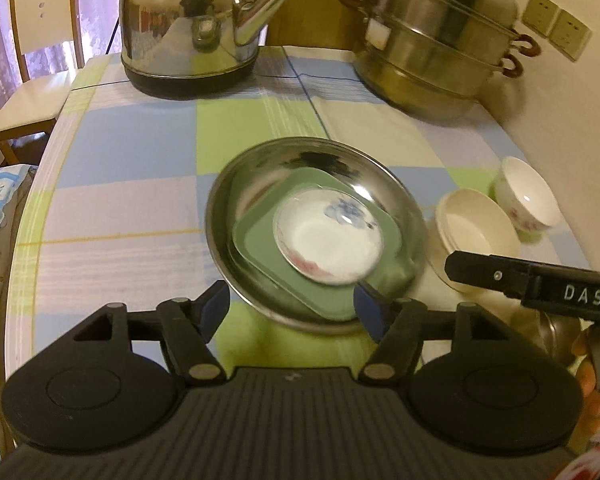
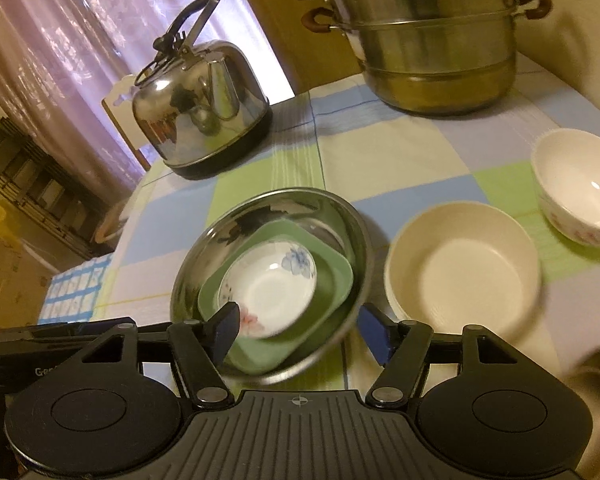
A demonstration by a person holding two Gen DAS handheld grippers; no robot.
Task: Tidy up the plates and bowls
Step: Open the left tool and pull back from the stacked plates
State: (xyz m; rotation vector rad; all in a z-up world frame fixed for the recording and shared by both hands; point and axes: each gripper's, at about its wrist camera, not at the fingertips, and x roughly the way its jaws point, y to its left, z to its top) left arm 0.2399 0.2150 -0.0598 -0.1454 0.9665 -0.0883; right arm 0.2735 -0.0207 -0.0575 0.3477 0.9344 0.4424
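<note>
A steel plate (image 1: 256,184) (image 2: 220,256) sits mid-table with a green square dish (image 1: 260,248) (image 2: 332,276) in it and a small white flowered saucer (image 1: 328,240) (image 2: 268,292) on top. A cream bowl (image 1: 476,232) (image 2: 464,268) stands right of it, and a white flowered bowl (image 1: 528,196) (image 2: 580,184) farther right. My left gripper (image 1: 292,312) is open just before the steel plate's near rim, holding nothing. My right gripper (image 2: 300,332) is open, its left finger over the stack's near edge, its right finger beside the plate. The right gripper's body (image 1: 540,284) shows in the left wrist view.
A steel kettle (image 1: 192,24) (image 2: 200,116) stands at the back left and a stacked steel steamer pot (image 1: 432,36) (image 2: 432,40) at the back right on the checked tablecloth (image 1: 132,184). A chair (image 1: 40,56) stands past the table's left edge. Another steel vessel (image 2: 596,396) is at the near right.
</note>
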